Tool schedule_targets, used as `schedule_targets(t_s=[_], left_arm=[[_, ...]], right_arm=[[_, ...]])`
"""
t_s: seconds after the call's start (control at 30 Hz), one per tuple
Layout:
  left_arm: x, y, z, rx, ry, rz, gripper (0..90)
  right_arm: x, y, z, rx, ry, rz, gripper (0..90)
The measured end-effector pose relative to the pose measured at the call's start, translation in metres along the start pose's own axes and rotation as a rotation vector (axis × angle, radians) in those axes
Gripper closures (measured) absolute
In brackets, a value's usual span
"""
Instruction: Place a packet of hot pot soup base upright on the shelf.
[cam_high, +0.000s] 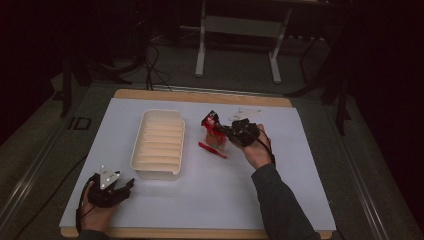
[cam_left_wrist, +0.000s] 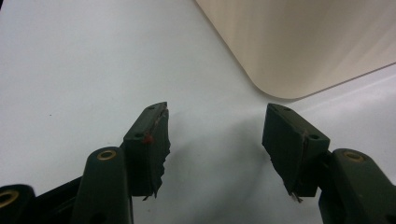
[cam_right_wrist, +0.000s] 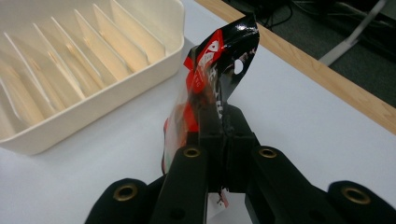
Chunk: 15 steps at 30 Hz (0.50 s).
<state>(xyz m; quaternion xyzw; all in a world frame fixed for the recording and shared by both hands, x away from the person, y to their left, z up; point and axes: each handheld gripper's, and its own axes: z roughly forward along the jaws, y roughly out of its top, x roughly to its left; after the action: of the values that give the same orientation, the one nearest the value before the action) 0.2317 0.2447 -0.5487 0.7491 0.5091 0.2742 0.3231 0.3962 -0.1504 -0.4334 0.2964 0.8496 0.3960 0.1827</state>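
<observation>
Right gripper (cam_high: 223, 129) clamped shut on the red-and-black snack packet (cam_high: 214, 131), held upright at centre frame of the high view, top edge uppermost, just right of the cream slotted tray (cam_high: 158, 144). Tray slots running across, so probably a short carry left across the frame. Left gripper (cam_high: 127, 185) at lower left, jaws wide and empty, by the tray's near corner.

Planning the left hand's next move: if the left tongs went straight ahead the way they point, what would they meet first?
Probably the rounded near corner of the cream divider tray, ahead of the open left tongs. Bare white table sheet lies between; depth is hard to judge.
</observation>
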Motion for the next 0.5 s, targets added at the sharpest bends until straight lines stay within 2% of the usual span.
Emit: schedule_targets(t_s=[0.5], left_arm=[[0.0001, 0.0, 0.0, 0.0, -0.001, 0.0, 41.0]], right_arm=[[0.0045, 0.0103, -0.0019, -0.027, 0.013, -0.035, 88.3]])
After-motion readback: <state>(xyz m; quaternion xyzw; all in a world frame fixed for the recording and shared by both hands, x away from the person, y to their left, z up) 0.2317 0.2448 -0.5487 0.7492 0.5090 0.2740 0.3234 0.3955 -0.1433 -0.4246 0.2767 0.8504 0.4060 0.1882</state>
